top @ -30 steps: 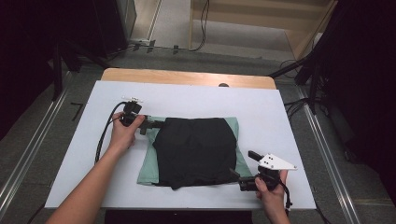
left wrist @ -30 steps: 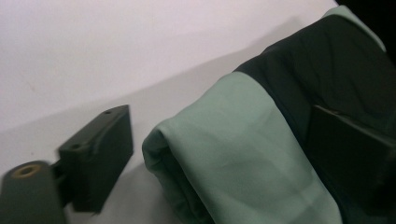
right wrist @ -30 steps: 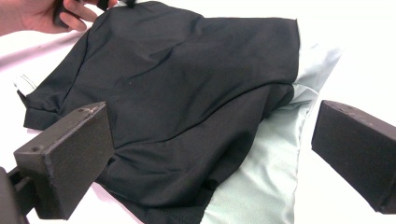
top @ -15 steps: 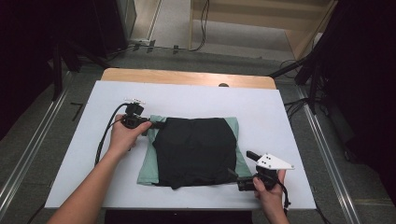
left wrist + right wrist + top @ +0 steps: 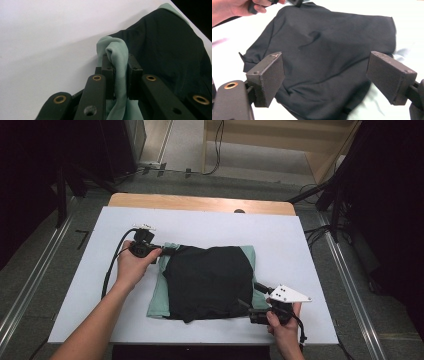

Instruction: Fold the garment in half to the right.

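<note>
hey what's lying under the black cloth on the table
A light green cloth lies under the black cloth, its edges showing along the left and right sides. The left gripper pinches its far-left corner. Whatever else lies beneath the black cloth is covered.

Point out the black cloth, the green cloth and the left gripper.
black cloth (image 5: 210,277), high view, middle of its top.
green cloth (image 5: 117,53), left gripper view, bunched fold between the jaws.
left gripper (image 5: 167,252), high view, jaw tips.

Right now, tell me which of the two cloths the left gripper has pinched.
The mint-green cloth, the lower one: the left gripper clamps its bunched corner, and its jaws have just been closing. The black cloth lies spread on top, unpinched.
</note>
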